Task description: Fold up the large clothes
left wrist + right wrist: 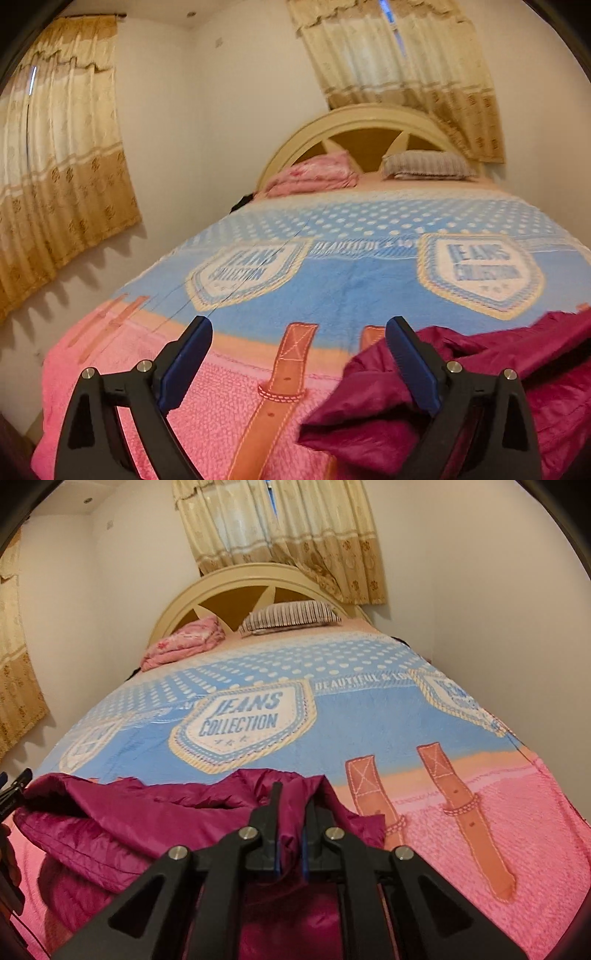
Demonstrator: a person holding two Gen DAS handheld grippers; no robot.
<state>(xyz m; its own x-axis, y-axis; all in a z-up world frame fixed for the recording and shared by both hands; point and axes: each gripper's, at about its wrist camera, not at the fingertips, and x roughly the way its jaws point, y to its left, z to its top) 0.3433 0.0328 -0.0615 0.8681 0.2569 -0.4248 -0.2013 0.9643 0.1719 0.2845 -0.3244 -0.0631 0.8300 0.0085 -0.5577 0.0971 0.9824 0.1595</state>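
A crumpled maroon quilted jacket [480, 369] lies at the near end of the bed, on the pink and blue blanket [332, 280]. My left gripper [299, 343] is open and empty, its right finger at the jacket's left edge. In the right wrist view the jacket [129, 830] spreads to the left. My right gripper [291, 812] is shut on a fold of the jacket. The left gripper's tip [14, 782] shows at the far left edge of that view.
A pink folded blanket [314, 173] and a striped pillow [424, 166] lie by the arched headboard [354, 122]. Curtains hang on the left wall [55, 166] and behind the headboard. The white wall [498, 609] runs close along the bed's right side.
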